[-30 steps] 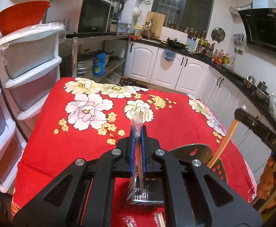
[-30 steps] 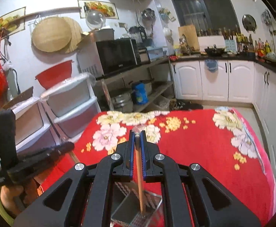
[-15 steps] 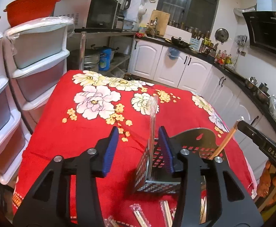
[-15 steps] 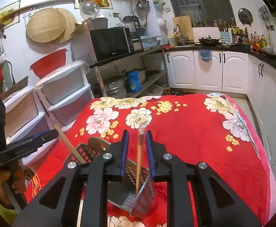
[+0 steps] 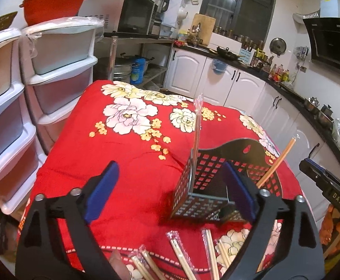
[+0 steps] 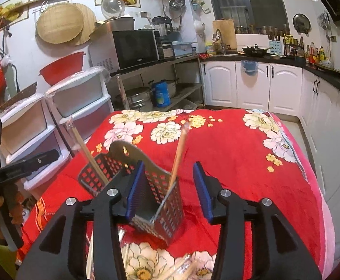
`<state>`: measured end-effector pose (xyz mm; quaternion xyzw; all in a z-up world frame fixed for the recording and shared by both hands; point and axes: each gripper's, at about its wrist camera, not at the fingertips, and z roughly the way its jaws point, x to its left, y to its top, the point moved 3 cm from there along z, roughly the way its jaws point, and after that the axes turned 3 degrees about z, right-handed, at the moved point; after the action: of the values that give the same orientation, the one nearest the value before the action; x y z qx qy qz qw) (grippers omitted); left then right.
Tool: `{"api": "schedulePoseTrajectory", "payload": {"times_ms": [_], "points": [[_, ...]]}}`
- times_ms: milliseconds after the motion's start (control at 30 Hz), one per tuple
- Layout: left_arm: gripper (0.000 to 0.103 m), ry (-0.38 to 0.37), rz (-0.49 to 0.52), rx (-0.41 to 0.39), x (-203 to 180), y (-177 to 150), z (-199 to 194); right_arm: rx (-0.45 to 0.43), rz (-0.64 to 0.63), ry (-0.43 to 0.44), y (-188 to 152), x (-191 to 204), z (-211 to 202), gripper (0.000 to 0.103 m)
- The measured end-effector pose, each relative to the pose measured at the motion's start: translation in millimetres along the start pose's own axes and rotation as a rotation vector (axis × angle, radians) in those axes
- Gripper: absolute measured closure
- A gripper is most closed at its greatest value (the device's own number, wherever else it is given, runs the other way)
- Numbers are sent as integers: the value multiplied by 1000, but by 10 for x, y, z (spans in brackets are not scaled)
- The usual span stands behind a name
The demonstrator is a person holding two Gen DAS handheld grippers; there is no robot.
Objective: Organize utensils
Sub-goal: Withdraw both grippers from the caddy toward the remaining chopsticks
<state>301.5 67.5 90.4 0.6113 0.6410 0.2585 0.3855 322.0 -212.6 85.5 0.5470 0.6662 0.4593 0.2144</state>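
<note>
**Q:** What do your two claws hold?

**A:** Nothing. My left claw (image 5: 170, 192) is spread wide, low in its frame; my right claw (image 6: 168, 187) is spread too, its blue pads apart around the near corner of the holder without gripping it.

**Q:** Where are the utensils?

**A:** A black perforated holder (image 5: 219, 182) stands on the red flowered table (image 5: 128, 163), right of centre in the left view. Two wrapped chopstick pairs stand in it: one upright wrapped pair (image 5: 196, 126) at its left corner, one leaning pair (image 5: 277, 163) tilted toward the right edge. In the right view the same holder (image 6: 146, 182) sits lower centre.

**Q:** How much remains?

**A:** I judge it partly done. Several loose wrapped chopsticks (image 5: 181, 256) lie flat along the bottom of the left view, just in front of the holder, not yet collected.
</note>
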Motion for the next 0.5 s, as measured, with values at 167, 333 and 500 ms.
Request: {"api": "schedulePoseTrajectory", "payload": {"times_ms": [167, 333, 500], "points": [[12, 12, -11, -1, 55, -147, -93, 10, -22, -7, -151, 28, -102, 56], [12, 22, -29, 5, 129, -339, -191, 24, -50, -4, -315, 98, -194, 55], [12, 38, -50, 15, 208, -523, -289, 39, -76, 7, -447, 186, -241, 54]]}}
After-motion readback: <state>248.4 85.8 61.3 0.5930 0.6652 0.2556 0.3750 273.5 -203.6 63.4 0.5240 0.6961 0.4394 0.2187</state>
